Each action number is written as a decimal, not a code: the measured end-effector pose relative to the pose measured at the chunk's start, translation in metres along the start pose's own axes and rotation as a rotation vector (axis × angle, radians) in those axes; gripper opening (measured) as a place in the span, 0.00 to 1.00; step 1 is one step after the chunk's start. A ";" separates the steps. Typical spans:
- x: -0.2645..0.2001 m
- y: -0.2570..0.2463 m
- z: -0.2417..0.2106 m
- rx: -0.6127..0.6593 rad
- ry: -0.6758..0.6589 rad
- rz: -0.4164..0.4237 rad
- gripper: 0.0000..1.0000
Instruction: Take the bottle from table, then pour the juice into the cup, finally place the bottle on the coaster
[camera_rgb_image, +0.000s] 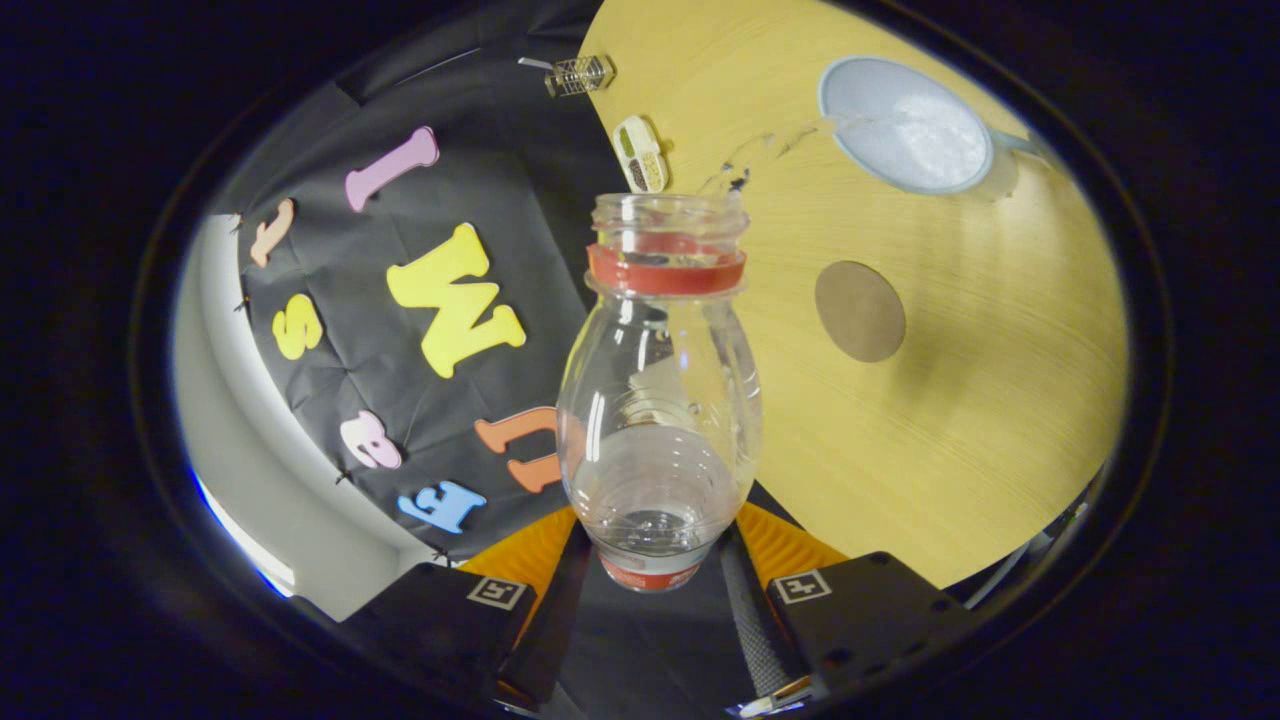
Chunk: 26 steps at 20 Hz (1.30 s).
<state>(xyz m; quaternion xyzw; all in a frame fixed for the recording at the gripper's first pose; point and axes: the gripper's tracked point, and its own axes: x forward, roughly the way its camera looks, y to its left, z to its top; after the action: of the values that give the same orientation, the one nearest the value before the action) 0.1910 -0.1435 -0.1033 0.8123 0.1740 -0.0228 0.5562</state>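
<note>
Hand-held gripper clamped on the bottle, both fingers pressing its base. Bottle tilted, uncapped mouth toward the cup on the table. Coaster lies between bottle and cup, unoccupied.

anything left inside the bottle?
The bottle, clamped between the gripper fingers, looks clear and empty, no cap on; no coloured juice shows. The red label band hides a thin ring at its neck.
</note>
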 end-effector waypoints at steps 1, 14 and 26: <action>-0.001 -0.001 0.000 0.009 -0.001 -0.001 0.74; -0.007 0.020 -0.005 0.078 0.009 0.026 0.74; -0.013 0.041 -0.006 0.122 0.015 0.064 0.75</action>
<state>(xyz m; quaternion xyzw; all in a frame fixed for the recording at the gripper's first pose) 0.1906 -0.1548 -0.0617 0.8500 0.1502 -0.0094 0.5048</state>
